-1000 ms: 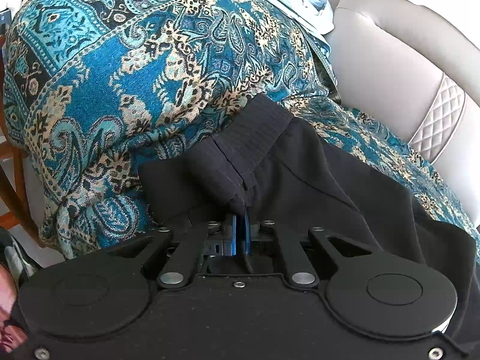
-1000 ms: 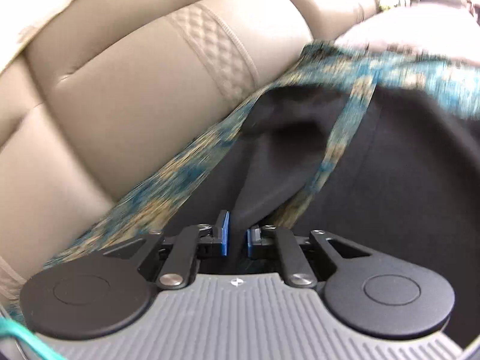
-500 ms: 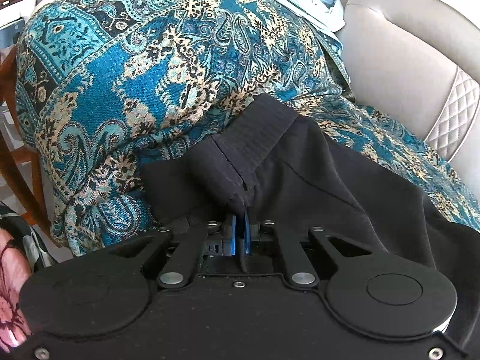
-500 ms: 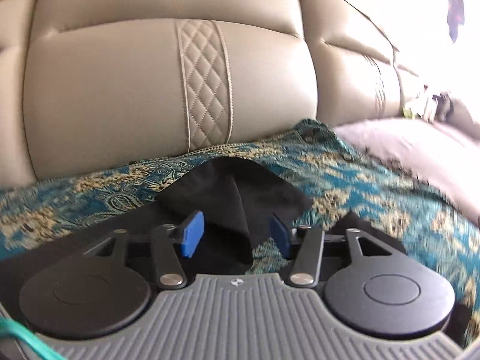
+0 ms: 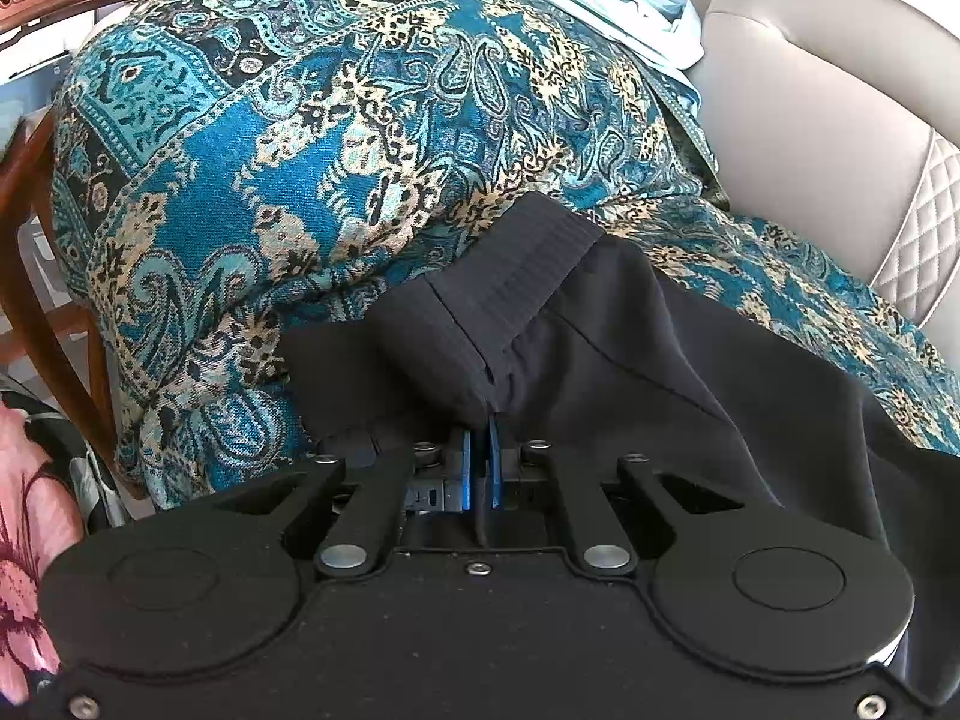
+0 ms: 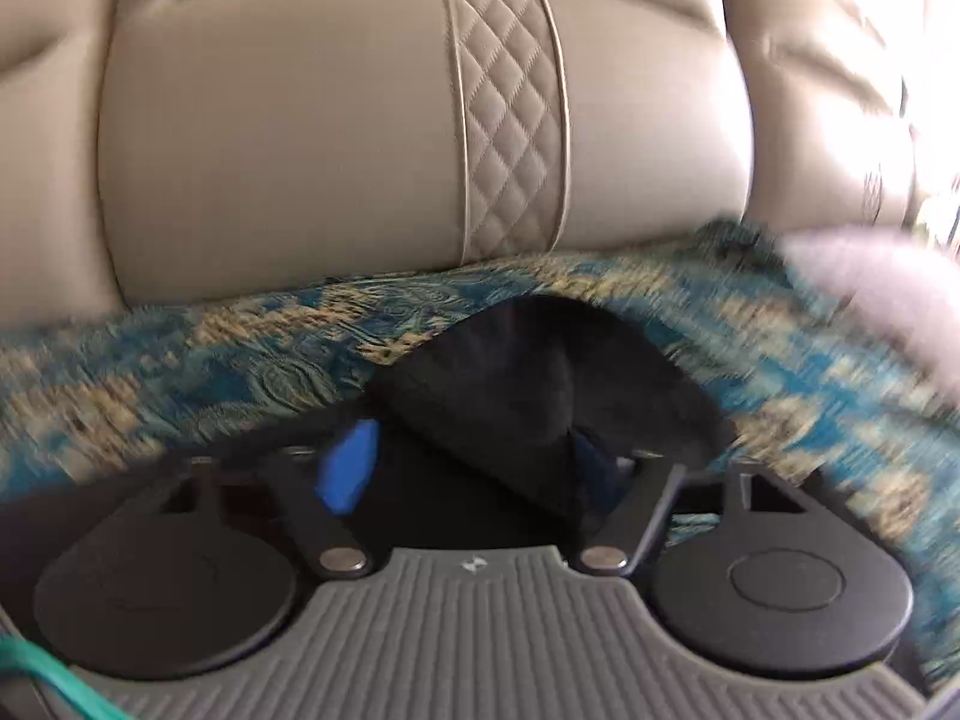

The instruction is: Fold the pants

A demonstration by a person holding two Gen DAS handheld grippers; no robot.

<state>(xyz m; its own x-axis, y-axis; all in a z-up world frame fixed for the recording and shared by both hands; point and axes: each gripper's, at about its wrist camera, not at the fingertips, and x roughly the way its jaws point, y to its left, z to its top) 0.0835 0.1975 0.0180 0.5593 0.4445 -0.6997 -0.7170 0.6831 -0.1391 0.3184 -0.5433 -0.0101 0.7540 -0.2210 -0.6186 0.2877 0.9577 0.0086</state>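
On the sofa's teal paisley throw (image 5: 336, 138) lie the black pants (image 5: 630, 360), their ribbed waistband (image 5: 516, 276) bunched and raised toward the left wrist camera. The left hand-held gripper (image 5: 478, 468) is clamped on a pinch of that waistband, blue pads pressed together. The right hand-held gripper (image 6: 474, 468) stands wide apart, a fold of the pants lying loosely between its fingers. Behind rises the beige quilted sofa backrest (image 6: 360, 132).

Directly ahead of the left gripper (image 5: 477, 450), the black pants (image 5: 630, 360) and the humped patterned throw (image 5: 336, 138) blocked the way; the sofa backrest (image 6: 288, 138) walled off the right gripper (image 6: 474, 462), bare throw lying between.
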